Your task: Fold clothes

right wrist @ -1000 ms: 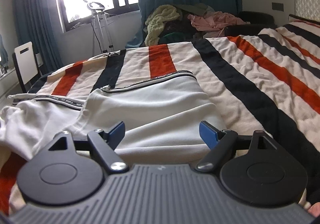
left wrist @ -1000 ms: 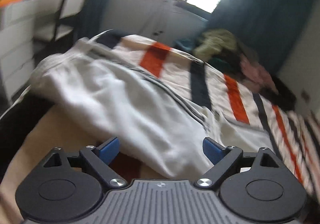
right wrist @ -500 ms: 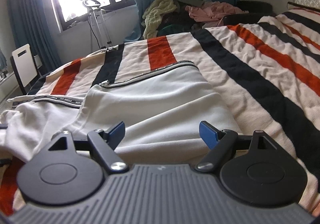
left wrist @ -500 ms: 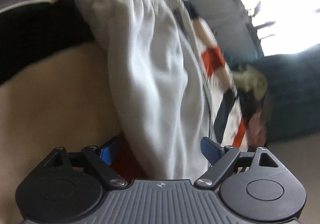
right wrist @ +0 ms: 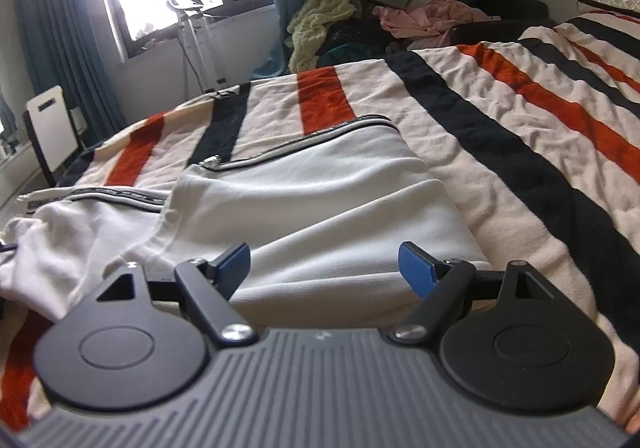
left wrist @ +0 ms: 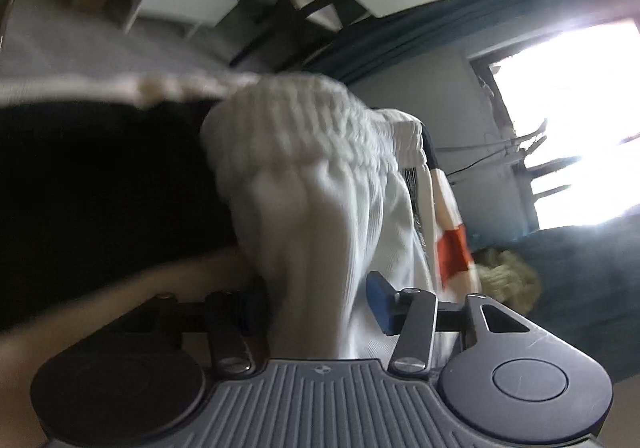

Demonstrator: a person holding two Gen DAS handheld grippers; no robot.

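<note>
Gripping the white trousers (left wrist: pixel 320 216) near their ribbed waistband, my left gripper (left wrist: pixel 320 308) has narrowed its jaws onto the cloth and rolled sideways, where a second ago they stood wide over the flat garment. My right gripper (right wrist: pixel 324 264) hovers with jaws wide above the folded part on the striped bed (right wrist: pixel 520 152), barely shifted, so I judge a fold is starting.

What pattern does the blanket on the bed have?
Cream blanket with orange-red and black stripes, clearest in the right wrist view.
</note>
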